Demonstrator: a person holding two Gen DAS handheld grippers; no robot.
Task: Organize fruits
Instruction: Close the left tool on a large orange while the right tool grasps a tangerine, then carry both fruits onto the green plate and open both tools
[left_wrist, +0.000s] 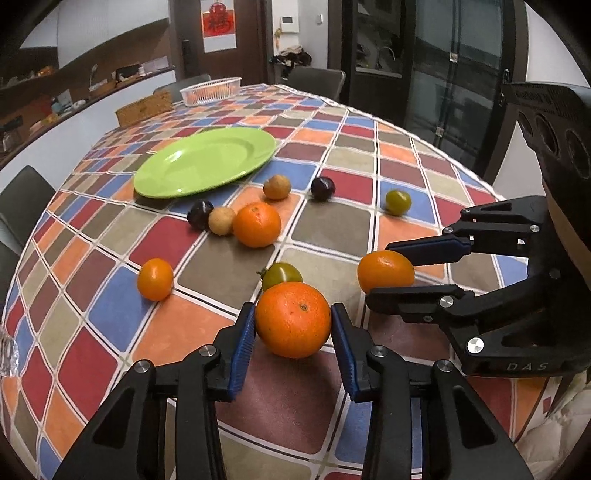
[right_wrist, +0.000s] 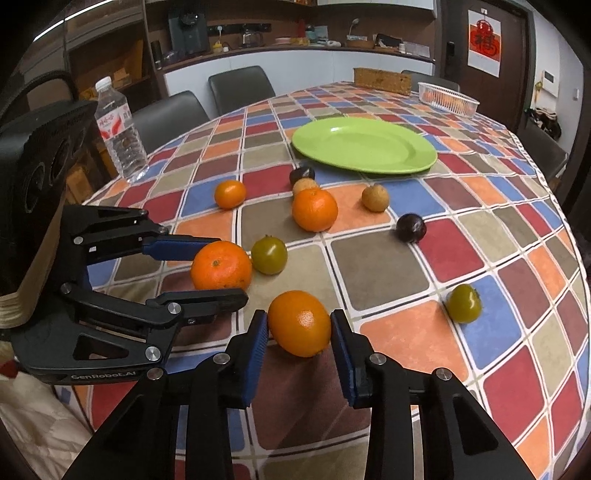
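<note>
A round mandarin (left_wrist: 293, 319) is being bracketed by the left tongs (left_wrist: 293, 325), its dimpled stem end facing up and toward the camera; the ribbed blue pads (left_wrist: 243, 343) are being held against or just off its sides, and actual contact cannot be told. It is resting on the worktop (left_wrist: 110, 306), near the front edge. A smaller, oval kumquat-like orange fruit (right_wrist: 299, 323) is being framed the same way by the right tongs (right_wrist: 299, 328), its long axis lying roughly across the gap, from pad to pad; whether it is being pinched cannot be told either. The two pairs of tongs are being held side by side, each visible in the other's view.

The worktop is covered by a cloth printed with rounded squares in red, blue, orange and olive. A glossy green plate (left_wrist: 207, 162) is lying flat farther back, with nothing on it. Between the plate and the tongs, loose fruit is scattered: a second mandarin (left_wrist: 256, 224), a small orange one (left_wrist: 155, 278), two greenish tomatoes (left_wrist: 282, 275) (left_wrist: 398, 202) (smooth and shiny), two dark purple round fruits (left_wrist: 200, 214) (left_wrist: 322, 188), and two rough tan longan-like balls (left_wrist: 221, 220) (left_wrist: 276, 187). A white lattice basket (left_wrist: 210, 90) and a woven box (left_wrist: 144, 109) are standing at the far edge, and a clear plastic water bottle (right_wrist: 118, 133) is standing upright at the left edge.
</note>
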